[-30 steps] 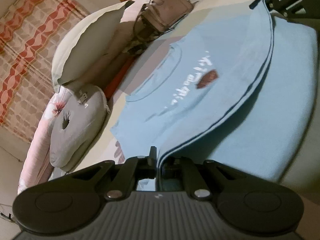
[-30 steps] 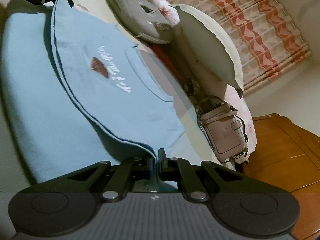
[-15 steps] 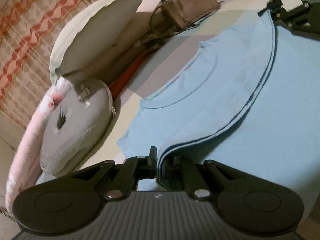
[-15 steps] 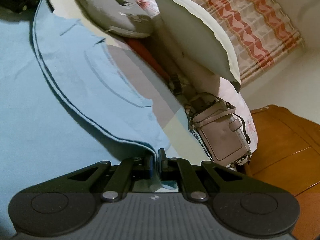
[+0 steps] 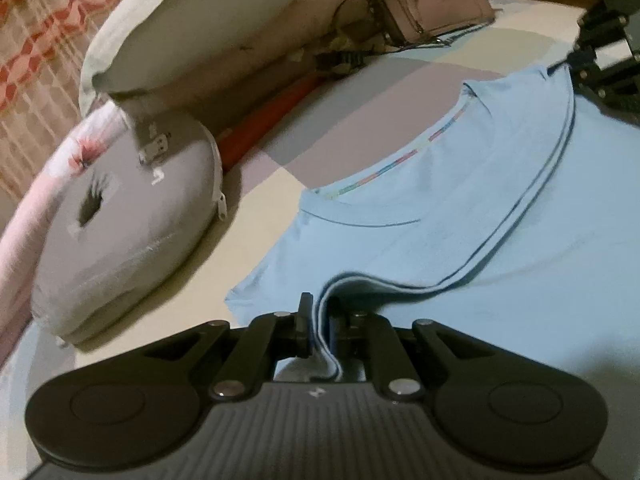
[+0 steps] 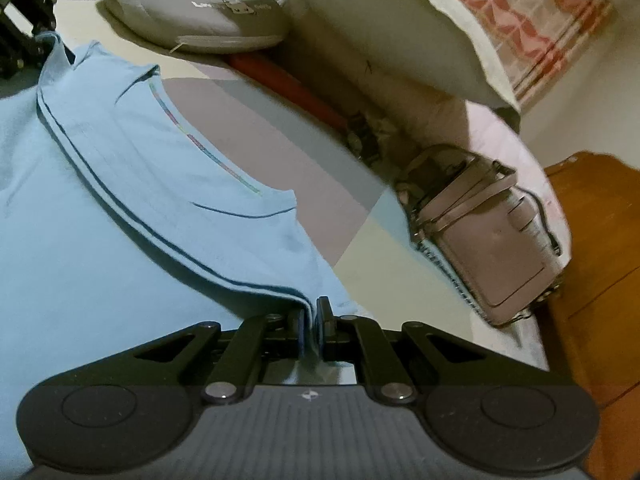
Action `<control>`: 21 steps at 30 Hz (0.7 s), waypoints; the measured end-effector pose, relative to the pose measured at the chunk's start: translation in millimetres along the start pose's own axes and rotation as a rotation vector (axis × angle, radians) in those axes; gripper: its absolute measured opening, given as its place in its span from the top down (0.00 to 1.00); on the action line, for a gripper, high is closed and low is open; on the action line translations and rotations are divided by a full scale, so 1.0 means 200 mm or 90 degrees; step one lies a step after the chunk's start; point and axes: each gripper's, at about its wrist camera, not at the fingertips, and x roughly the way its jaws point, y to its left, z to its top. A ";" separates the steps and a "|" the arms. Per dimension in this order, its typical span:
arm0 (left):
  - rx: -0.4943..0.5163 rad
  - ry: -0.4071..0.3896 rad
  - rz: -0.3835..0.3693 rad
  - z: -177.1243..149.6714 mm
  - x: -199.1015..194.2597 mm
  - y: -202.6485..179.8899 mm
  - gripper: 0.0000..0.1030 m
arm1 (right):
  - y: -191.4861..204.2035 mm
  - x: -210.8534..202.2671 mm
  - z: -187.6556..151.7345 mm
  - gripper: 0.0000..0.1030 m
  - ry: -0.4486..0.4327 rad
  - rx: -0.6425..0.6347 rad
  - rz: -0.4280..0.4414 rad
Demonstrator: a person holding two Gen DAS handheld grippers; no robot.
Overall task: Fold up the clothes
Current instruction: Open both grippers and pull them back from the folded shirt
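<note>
A light blue T-shirt lies flat on the bed, collar toward the pillows. Its lower hem is folded up over the chest and ends just short of the neckline. My left gripper pinches one corner of that doubled hem; its jaws are opening slightly, with the cloth still between them. My right gripper is shut on the other hem corner. Each gripper also shows in the other's view: the right gripper at the far hem end, the left gripper likewise.
A grey round cushion and a large pillow lie beyond the collar. A pinkish handbag rests beside a red object. Wooden furniture borders the bed on the right.
Both grippers carried the hem forward over the shirt toward the collar. The chest print is now covered. Pillows and cushion loom closer.
</note>
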 end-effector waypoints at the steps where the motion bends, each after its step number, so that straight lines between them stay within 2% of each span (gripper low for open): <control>1: -0.008 0.004 -0.009 0.01 0.00 0.02 0.91 | -0.02 0.00 0.01 0.92 0.003 0.006 0.015; 3: -0.029 0.012 -0.029 0.02 0.00 0.06 0.90 | -0.08 0.00 0.02 0.89 0.006 0.029 0.054; 5: -0.060 0.004 -0.056 0.03 -0.01 0.12 0.85 | -0.16 0.00 0.03 0.82 0.007 0.061 0.097; 6: -0.077 0.003 -0.072 0.05 -0.01 0.15 0.83 | -0.21 0.02 0.03 0.74 0.010 0.089 0.118; 7: -0.095 0.006 -0.087 0.06 0.00 0.18 0.77 | -0.26 0.03 0.04 0.65 0.012 0.116 0.138; 10: -0.147 0.011 -0.116 0.09 0.04 0.27 0.60 | -0.39 0.09 0.03 0.53 0.020 0.197 0.170; 11: -0.166 0.014 -0.119 0.10 0.07 0.29 0.56 | -0.43 0.11 0.02 0.52 0.023 0.223 0.178; 13: -0.209 0.020 -0.114 0.12 0.11 0.34 0.55 | -0.49 0.14 0.00 0.52 0.025 0.264 0.179; 16: -0.256 0.021 -0.078 0.12 0.13 0.38 0.55 | -0.53 0.14 -0.03 0.52 0.019 0.294 0.168; 19: -0.274 0.010 -0.062 0.11 0.09 0.39 0.55 | -0.52 0.09 -0.07 0.52 0.002 0.300 0.157; 21: -0.263 -0.008 -0.059 0.10 0.04 0.38 0.55 | -0.51 0.03 -0.07 0.52 -0.016 0.304 0.161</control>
